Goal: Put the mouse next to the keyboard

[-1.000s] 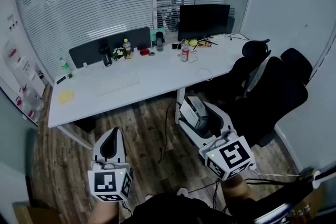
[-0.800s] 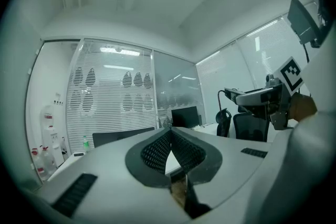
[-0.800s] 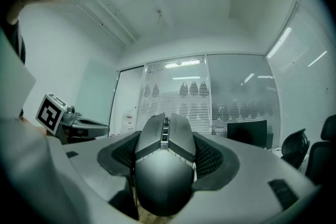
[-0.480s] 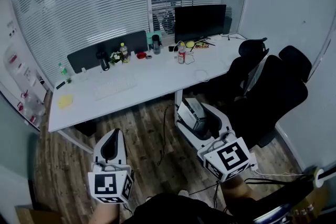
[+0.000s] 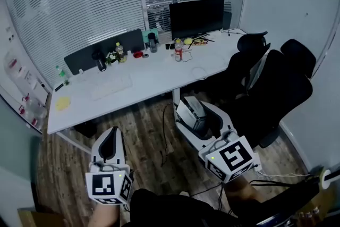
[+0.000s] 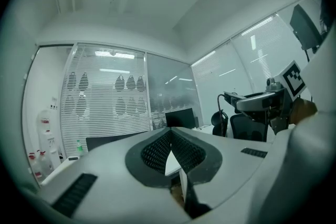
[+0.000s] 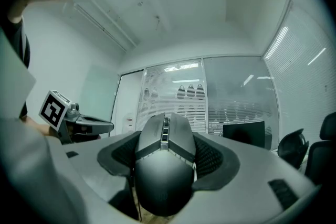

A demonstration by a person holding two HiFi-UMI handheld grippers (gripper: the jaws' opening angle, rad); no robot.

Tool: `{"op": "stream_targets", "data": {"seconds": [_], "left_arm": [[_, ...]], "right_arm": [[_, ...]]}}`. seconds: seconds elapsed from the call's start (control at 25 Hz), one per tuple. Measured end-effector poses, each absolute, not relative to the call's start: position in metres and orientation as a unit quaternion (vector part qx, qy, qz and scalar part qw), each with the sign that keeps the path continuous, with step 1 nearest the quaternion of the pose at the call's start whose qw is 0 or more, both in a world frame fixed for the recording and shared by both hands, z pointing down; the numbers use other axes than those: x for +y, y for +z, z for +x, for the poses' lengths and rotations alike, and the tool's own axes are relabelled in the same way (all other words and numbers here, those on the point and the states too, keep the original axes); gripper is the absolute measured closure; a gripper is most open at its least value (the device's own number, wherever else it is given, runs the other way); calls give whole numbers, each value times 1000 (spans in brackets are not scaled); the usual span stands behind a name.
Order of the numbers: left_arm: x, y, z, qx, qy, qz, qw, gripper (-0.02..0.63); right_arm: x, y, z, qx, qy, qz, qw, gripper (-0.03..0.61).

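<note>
Desk (image 5: 154, 78) shifted slightly left in view; with the right gripper (image 5: 195, 117) we clamp the likely light, rigid, slick mouse (image 5: 189, 111) by its flanks, short of the desk's front edge, left gripper (image 5: 109, 147) closed, empty.

The desk (image 5: 149, 80) has seemingly slid slightly left in view.

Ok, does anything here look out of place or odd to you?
Only the mouse: it is off the white desk, clamped in the right gripper over the wooden floor, well apart from the keyboard. Nothing on the desk looks spilled or broken from this distance.
</note>
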State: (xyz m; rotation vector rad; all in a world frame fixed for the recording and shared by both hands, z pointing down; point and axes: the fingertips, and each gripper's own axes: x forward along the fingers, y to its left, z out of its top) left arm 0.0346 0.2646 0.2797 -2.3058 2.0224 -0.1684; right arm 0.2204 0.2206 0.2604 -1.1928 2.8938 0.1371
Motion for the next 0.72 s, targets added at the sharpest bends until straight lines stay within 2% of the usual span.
{"op": "stream_targets", "data": {"seconds": [0.36,0.72], "left_arm": [[238,296,37,654,-71,-752,31,584],[181,298,-23,655,-57,-753,31,584]], "right_arm": [[197,269,224,920,42,-390,2,281],[149,264,171,918,52,-392,-5,281]]}}
